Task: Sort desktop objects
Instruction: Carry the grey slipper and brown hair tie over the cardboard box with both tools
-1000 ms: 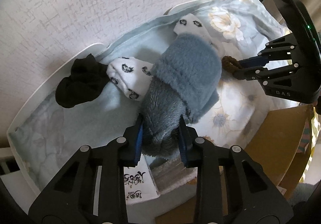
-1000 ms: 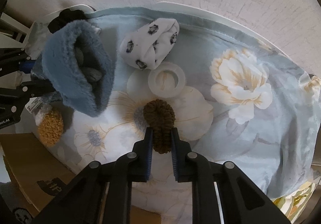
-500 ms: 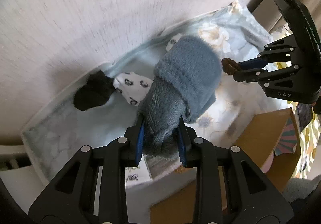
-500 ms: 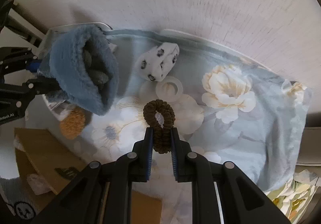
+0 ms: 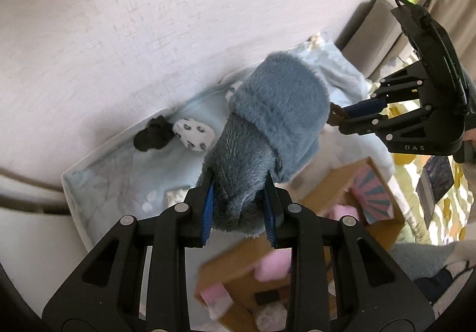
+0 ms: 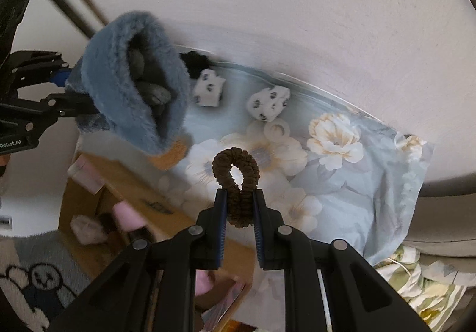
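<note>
My left gripper (image 5: 238,207) is shut on a fuzzy blue-grey slipper (image 5: 267,130) and holds it in the air above the table; it also shows in the right wrist view (image 6: 134,79). My right gripper (image 6: 239,207) is shut on a brown hair scrunchie (image 6: 236,171) and holds it raised; it shows small in the left wrist view (image 5: 334,116). Two white spotted socks (image 6: 208,88) (image 6: 269,103), a black sock (image 5: 153,138) and a white tape ring (image 6: 278,131) lie on the flowered blue cloth (image 6: 357,183).
An open cardboard box (image 5: 336,198) with pink items inside (image 5: 270,269) stands below both grippers, at the table's near edge. A yellow-brown pompom (image 6: 171,155) lies on the cloth near the box. A plain wall rises behind the table.
Both grippers have lifted away from the cloth with the slipper and the scrunchie. The table looks smaller and the open cardboard box has come into view beneath them.
</note>
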